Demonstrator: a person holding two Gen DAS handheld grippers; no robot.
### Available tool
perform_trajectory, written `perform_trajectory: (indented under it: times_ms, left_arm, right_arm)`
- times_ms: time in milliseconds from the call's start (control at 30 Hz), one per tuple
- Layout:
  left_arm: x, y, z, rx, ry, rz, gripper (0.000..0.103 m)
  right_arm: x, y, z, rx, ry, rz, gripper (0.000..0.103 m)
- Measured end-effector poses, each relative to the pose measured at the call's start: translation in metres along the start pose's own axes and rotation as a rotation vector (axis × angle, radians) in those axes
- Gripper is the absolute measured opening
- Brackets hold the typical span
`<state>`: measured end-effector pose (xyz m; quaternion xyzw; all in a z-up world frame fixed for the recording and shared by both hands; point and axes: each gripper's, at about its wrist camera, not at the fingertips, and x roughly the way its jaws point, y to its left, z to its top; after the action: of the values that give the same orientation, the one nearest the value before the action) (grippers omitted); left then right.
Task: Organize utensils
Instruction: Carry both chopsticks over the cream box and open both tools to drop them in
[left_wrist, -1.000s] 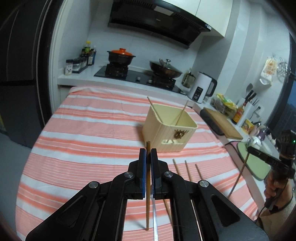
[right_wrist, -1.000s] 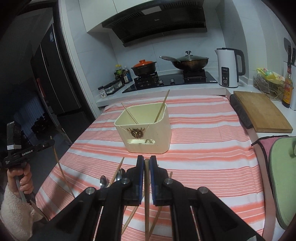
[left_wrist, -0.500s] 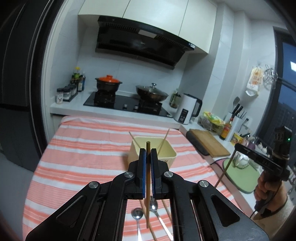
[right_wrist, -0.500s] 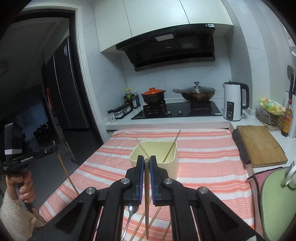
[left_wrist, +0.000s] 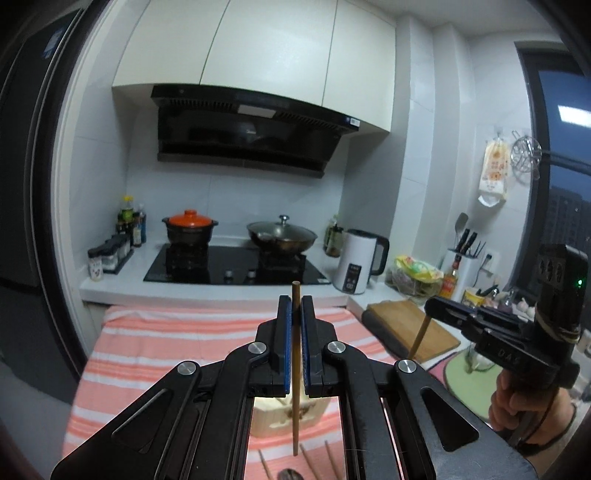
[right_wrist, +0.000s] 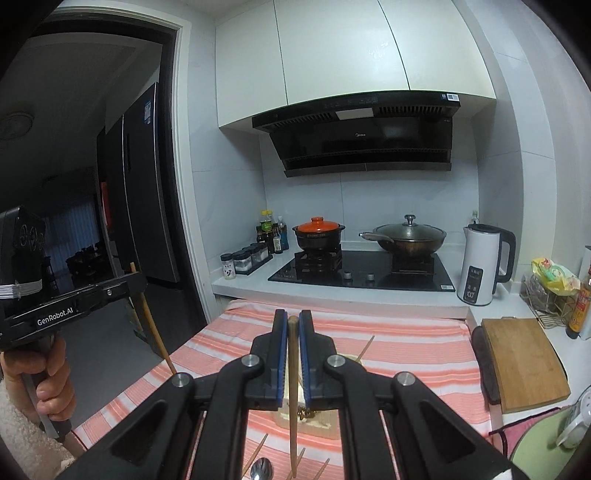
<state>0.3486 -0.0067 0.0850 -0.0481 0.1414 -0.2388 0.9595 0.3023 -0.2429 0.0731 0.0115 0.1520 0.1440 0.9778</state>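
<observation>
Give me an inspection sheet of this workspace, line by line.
Surface: striped tablecloth on the table.
Job's things: cream utensil box holding a chopstick; loose chopsticks and a spoon lie before it.
Clutter: cutting board at the right.
Grippers: left gripper shut on a held chopstick; right gripper shut on another held chopstick.
Cables: nothing seen.
Surroundings: stove, orange-lidded pot, wok, kettle, fridge.

Two wooden chopsticks (left_wrist: 295, 373) (right_wrist: 293, 387) upright, cream holder box (right_wrist: 321, 419) below, loose chopsticks, spoon (right_wrist: 261, 472) on cloth
</observation>
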Motion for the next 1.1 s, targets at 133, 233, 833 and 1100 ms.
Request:
perform_trajectory:
  times_ms: [133, 233, 833, 1100]
  left_arm:
    - [0.023, -0.002, 0.015, -0.012, -0.047, 0.017, 0.002]
    - [0.044, 0.000, 0.018, -0.027, -0.081, 0.049, 0.002]
    - [0.197, 0.051, -0.052, -0.145, 0.286, 0.128, 0.002]
    - [0.229, 0.061, -0.080, -0.182, 0.407, 0.114, 0.003]
  right_arm:
    - [0.019, -0.001, 0.018, -0.026, -0.036, -0.017, 0.006]
    - [0.036, -0.006, 0.028, -0.032, -0.073, -0.024, 0.006]
    - [0.185, -0.050, -0.009, 0.040, 0.213, -0.029, 0.006]
    - [0.225, -0.057, -0.038, 0.080, 0.371, -0.030, 0.007]
